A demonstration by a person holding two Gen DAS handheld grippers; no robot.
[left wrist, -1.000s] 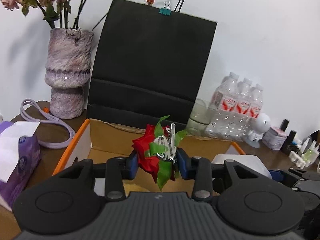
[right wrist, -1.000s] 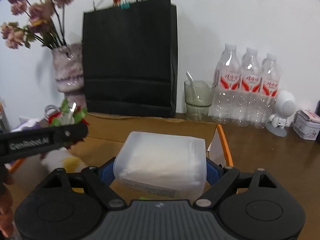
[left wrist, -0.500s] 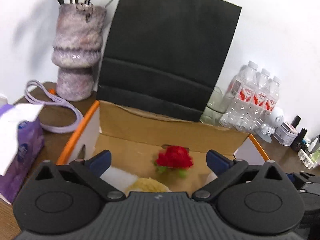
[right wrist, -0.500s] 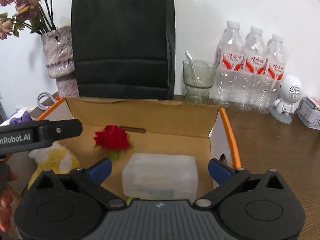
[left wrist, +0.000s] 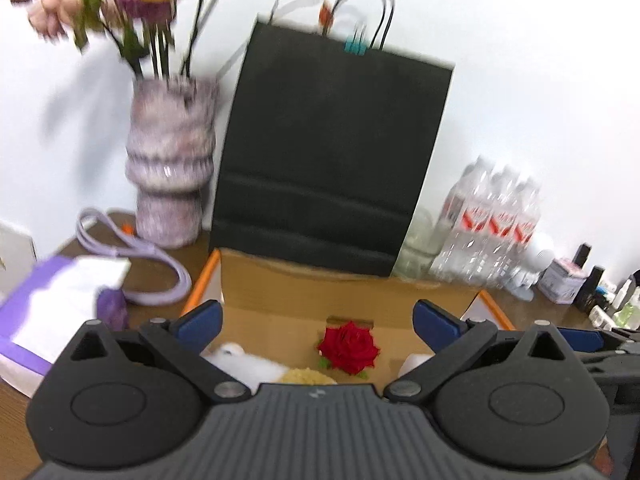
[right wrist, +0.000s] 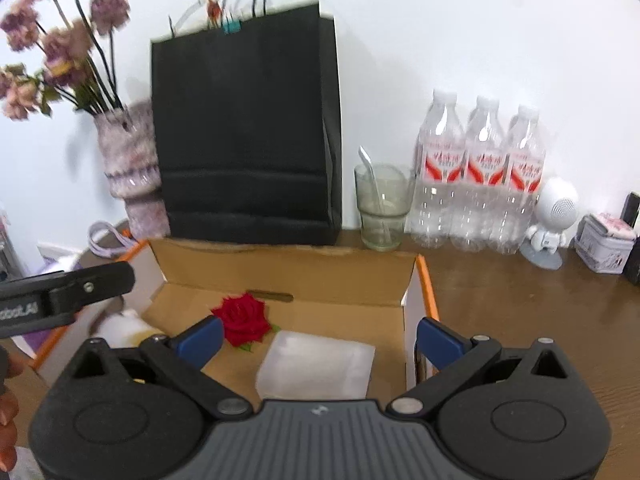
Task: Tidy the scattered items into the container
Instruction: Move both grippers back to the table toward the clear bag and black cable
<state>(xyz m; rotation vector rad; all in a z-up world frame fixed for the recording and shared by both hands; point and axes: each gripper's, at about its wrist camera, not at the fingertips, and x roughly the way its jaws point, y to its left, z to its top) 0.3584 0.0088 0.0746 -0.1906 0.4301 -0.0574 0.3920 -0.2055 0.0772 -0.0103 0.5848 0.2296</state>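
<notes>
An open cardboard box [left wrist: 352,286] [right wrist: 280,280] with orange edges sits on the wooden table. Inside it lie a red rose [left wrist: 348,347] [right wrist: 243,319], a translucent plastic pack [right wrist: 316,366] and a white and yellow plush toy [left wrist: 256,366] [right wrist: 120,326]. My left gripper [left wrist: 316,322] is open and empty above the near side of the box. My right gripper [right wrist: 318,338] is open and empty above the plastic pack. The left gripper's side shows at the left of the right wrist view [right wrist: 64,292].
A black paper bag [left wrist: 332,164] [right wrist: 248,132] stands behind the box, a vase with dried flowers [left wrist: 170,160] to its left. A purple cable [left wrist: 136,252], a tissue pack [left wrist: 60,308], a glass [right wrist: 382,206], water bottles [right wrist: 480,172], a white figurine [right wrist: 554,216] and a tin [right wrist: 606,242] stand around.
Both grippers opened and let go: the rose and the plastic pack dropped into the box. Both grippers have since lifted and drawn back a little.
</notes>
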